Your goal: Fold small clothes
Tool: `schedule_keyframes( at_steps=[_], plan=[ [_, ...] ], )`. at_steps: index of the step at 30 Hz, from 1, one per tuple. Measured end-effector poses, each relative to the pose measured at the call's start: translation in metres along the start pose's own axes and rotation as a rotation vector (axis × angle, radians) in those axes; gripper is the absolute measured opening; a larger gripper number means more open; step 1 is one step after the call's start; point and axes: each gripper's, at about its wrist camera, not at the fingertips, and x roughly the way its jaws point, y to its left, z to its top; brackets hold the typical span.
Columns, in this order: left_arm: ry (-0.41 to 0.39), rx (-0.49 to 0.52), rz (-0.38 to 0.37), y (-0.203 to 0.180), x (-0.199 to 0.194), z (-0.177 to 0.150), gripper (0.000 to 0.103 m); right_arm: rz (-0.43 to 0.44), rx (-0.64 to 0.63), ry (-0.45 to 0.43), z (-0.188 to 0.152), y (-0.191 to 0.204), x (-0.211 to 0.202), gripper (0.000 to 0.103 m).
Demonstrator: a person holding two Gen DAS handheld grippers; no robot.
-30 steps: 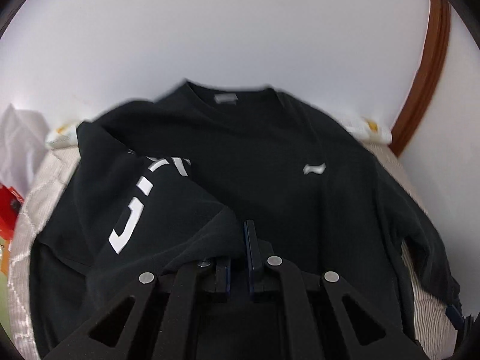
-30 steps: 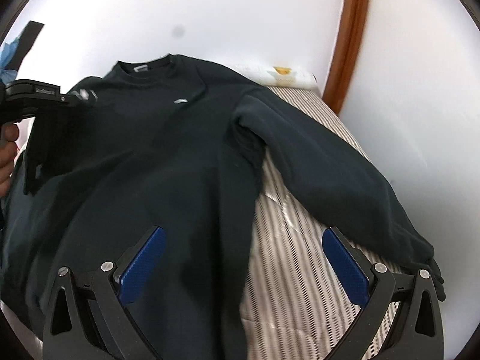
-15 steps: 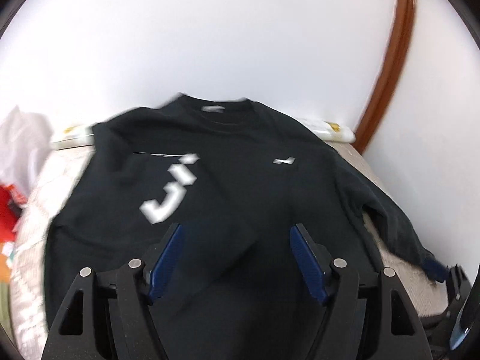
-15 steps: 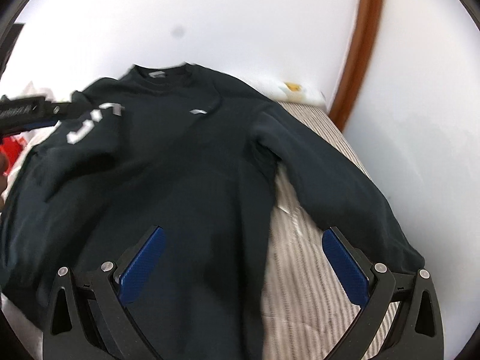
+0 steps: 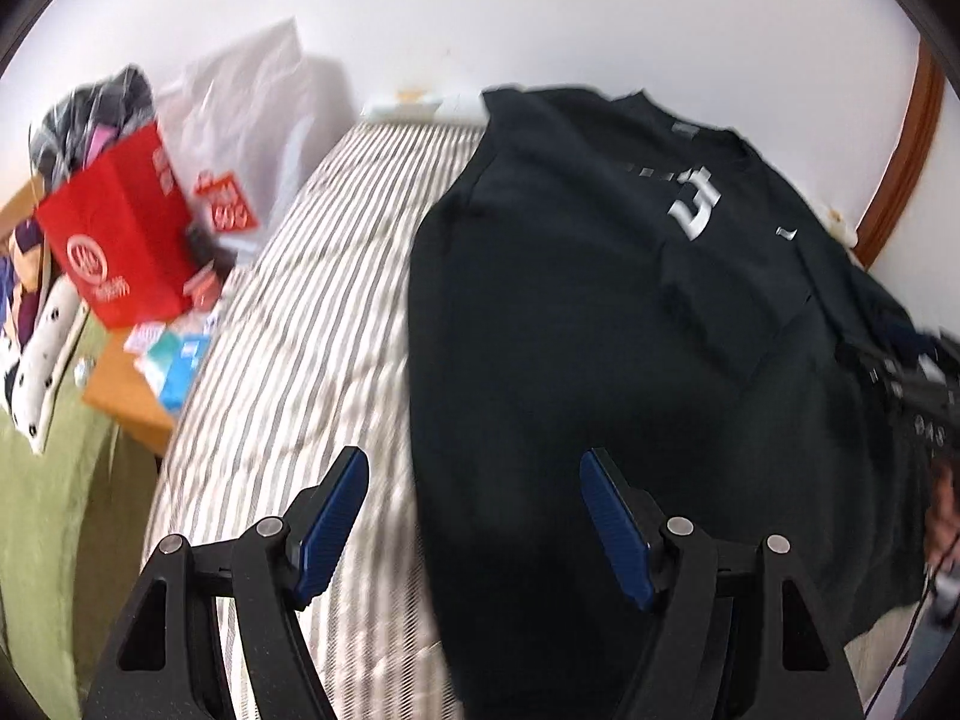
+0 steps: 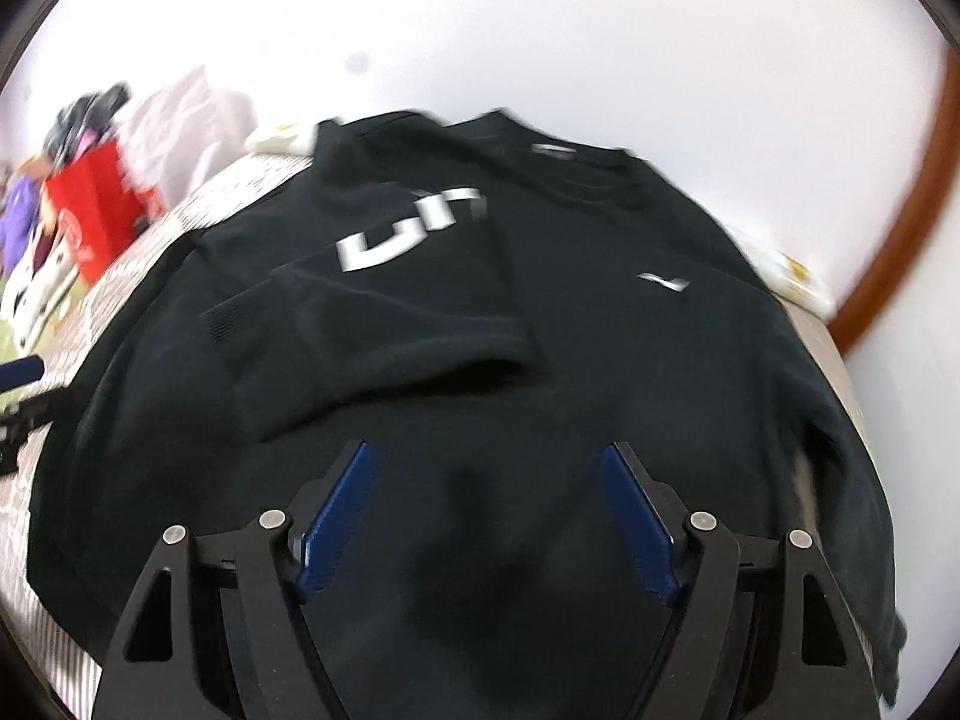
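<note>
From the left wrist we see our left gripper (image 5: 471, 516) spread wide and empty above one black sweatshirt (image 5: 630, 360) lying on the striped mattress (image 5: 300, 348), one red bag (image 5: 114, 240) beside it. From the right wrist, our right gripper (image 6: 489, 516) likewise gapes, holding nothing, over the sweatshirt, one sleeve (image 6: 372, 294) folded across its chest.

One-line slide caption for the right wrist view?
Open right gripper above black long-sleeved sweatshirt, white-lettered sleeve folded across its chest.

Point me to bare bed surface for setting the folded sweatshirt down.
Free: the striped mattress strip between the sweatshirt and the bedside clutter. Crowded: the red bag and boxes on the wooden stand. The sweatshirt covers the bed's right half.
</note>
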Motion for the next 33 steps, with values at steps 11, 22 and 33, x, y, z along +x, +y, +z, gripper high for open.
schedule_keyframes(
  at_steps=[11, 22, 33],
  plan=[
    [0.031, 0.010, -0.024, 0.001, 0.028, -0.013, 0.071, -0.073, -0.270, 0.007, 0.020, 0.060, 0.057, 0.068],
    [0.033, 0.019, 0.002, -0.002, 0.031, -0.011, 0.071, 0.107, -0.007, -0.228, 0.072, -0.014, 0.019, 0.013],
    [0.037, 0.016, 0.008, -0.002, 0.032, -0.010, 0.072, 0.054, 0.519, -0.121, 0.042, -0.174, 0.050, 0.011]
  ],
)
